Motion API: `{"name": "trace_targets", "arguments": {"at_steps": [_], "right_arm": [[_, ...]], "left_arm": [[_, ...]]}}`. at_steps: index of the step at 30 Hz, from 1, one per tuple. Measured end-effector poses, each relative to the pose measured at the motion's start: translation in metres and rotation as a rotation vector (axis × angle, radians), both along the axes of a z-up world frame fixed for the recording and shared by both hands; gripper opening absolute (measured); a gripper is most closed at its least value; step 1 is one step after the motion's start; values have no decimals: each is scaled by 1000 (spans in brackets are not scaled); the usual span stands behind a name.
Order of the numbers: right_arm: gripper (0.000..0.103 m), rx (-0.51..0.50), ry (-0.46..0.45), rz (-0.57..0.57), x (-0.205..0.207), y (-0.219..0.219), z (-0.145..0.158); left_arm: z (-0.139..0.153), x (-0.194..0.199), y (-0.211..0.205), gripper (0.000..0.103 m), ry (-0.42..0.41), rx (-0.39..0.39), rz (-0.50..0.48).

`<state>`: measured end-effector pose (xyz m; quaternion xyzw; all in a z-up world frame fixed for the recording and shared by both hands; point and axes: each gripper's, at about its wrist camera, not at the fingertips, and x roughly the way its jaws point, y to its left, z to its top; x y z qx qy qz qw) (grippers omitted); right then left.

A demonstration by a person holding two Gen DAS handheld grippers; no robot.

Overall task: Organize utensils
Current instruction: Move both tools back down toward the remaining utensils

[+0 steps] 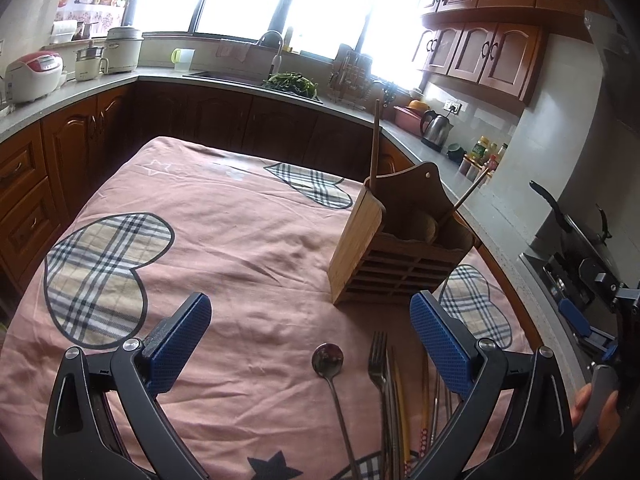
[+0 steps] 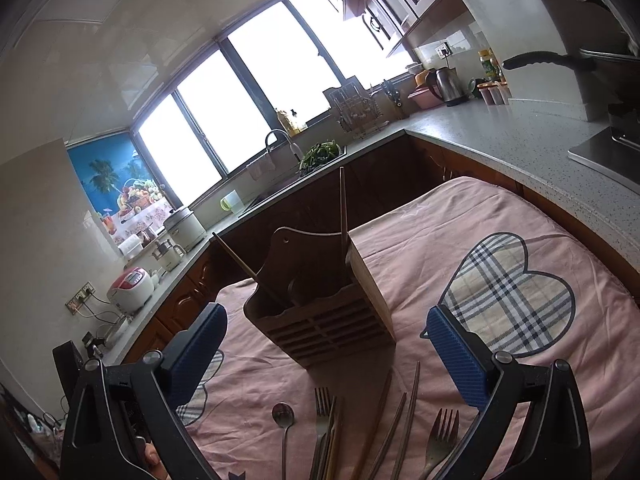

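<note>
A: Nearest the lens in the left wrist view is the left gripper [image 1: 310, 344], jaws spread wide, nothing between them. Just past it lie a spoon [image 1: 330, 368], a fork [image 1: 378, 360] and some chopsticks [image 1: 398, 400] on the pink cloth [image 1: 240, 240].

B: And the right gripper [image 2: 326, 354]?

A: The same: jaws wide apart, empty, above the loose pieces. Its view shows a second fork [image 2: 442, 432] and more chopsticks [image 2: 400, 412].

B: Where do they go?

A: Into the wooden holder [image 1: 394, 256], I'd judge, standing just beyond the row. Two sticks [image 1: 375, 144] already lean in it, at opposite ends.

B: So barely begun?

A: It looks so. Two sticks are in; the spoon, both forks and most chopsticks lie flat on the cloth, untouched. Nearly all the sorting is left.
</note>
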<state>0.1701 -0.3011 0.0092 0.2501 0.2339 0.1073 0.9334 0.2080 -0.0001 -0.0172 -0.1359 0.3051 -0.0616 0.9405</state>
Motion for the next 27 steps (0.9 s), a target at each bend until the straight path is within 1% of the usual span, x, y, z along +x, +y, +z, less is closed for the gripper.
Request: {"name": "trace_targets", "arguments": {"at_steps": [2,5,8,12,19,23,27], "right_arm": [[101,4,4,-3,-9,-1,-1],[101,19,8,-7,-22,-4,-3],[101,11,14,-17,-33,-7,-7],[101,-3,48,-28,-41,-11,-20],[101,-9,117,-23,-45,-11,-43],[101,-28,136,-2,-43,-5,-48],[101,-73,147,15,-41,4,-51]], "left_arm": [[-1,-5,1,102,5,5,-1],[-6,-14,2,102,17,-9,-4],[-11,-22,0,102,25,-1,-12],[-18,-30,-2,102,41,8,-21],[-28,-35,-5,102,72,24,-23],[-32,-36,-6,102,84,36,-24],[-37,-35,-10,102,104,61,-32]]}}
